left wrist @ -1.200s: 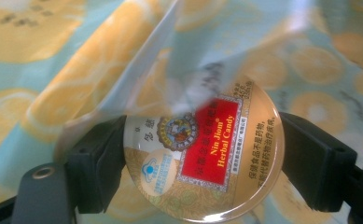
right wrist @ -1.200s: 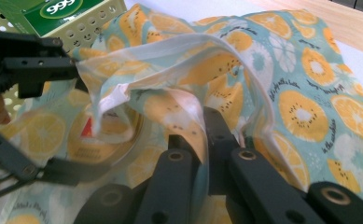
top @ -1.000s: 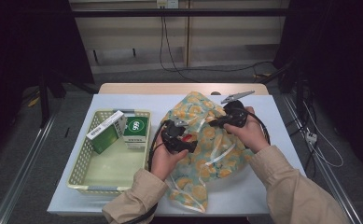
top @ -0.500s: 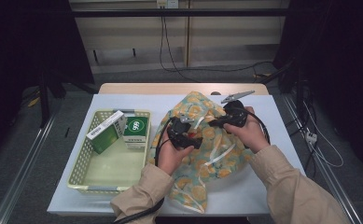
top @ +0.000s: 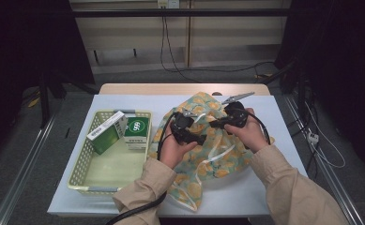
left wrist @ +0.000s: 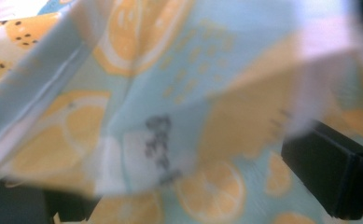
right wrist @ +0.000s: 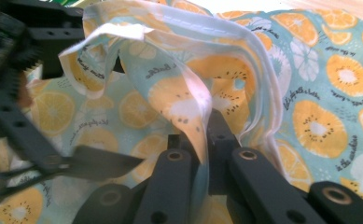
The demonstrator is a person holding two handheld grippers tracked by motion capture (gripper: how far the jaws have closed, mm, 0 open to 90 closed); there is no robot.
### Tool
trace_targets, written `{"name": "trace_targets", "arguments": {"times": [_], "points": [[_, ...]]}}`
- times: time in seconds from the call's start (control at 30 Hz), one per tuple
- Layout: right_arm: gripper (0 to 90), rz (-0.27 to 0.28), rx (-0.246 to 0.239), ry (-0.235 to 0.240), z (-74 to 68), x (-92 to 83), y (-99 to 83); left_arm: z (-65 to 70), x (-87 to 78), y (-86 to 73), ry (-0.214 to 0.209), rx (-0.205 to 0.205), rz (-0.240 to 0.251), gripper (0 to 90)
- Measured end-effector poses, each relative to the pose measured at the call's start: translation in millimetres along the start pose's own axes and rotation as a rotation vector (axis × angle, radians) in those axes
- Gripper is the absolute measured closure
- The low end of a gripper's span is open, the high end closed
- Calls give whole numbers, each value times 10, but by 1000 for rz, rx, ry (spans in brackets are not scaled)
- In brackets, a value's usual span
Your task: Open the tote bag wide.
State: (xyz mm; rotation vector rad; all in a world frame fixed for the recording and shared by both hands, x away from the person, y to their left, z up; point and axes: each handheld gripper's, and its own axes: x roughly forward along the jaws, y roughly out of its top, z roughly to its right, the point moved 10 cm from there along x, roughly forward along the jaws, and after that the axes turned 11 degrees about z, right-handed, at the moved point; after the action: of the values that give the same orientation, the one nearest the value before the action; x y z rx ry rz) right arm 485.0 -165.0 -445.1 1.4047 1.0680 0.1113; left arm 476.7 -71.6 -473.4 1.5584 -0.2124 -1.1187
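Note:
A light-blue cloth bag printed with orange slices lies crumpled on the white table. My right gripper is shut on a folded white-hemmed edge of the bag and holds it lifted. In the high view the right gripper points left at my left gripper, which faces it over the bag. The left gripper has its jaws far apart and has just been opening them. The cloth drapes loosely between and in front of them, blurred and unpinched.
A pale yellow basket stands at the left of the table with two green-and-white boxes at its far end. Cables trail off the table's near edge. Bare table lies to the right of the bag.
The left gripper has edged slightly to the right and farther into the bag's cloth, closer to the right gripper. The right hand and the pinched edge have stayed in place.

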Motion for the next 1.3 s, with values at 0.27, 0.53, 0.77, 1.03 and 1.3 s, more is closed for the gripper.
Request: {"name": "trace_targets", "arguments": {"times": [0.27, 0.53, 0.77, 1.03, 1.3], "points": [[886, -7, -4, -9, -15, 8, -35, 0, -349, 32, -3, 27, -20, 114], [887, -15, -3, -14, -31, 25, -55, -17, -693, 133, -46, 41, 7, 114], [888, -8, -2, -18, 0, -5, -42, -136, -894, 131, -64, 56, -2, 108], [888, -14, 2, -19, 16, -11, -46, -272, -1090, 136, -70, 59, 16, 90], [888, -15, -3, -11, -9, 27, -39, -394, -1219, 144, -73, 54, 40, 86]]}}
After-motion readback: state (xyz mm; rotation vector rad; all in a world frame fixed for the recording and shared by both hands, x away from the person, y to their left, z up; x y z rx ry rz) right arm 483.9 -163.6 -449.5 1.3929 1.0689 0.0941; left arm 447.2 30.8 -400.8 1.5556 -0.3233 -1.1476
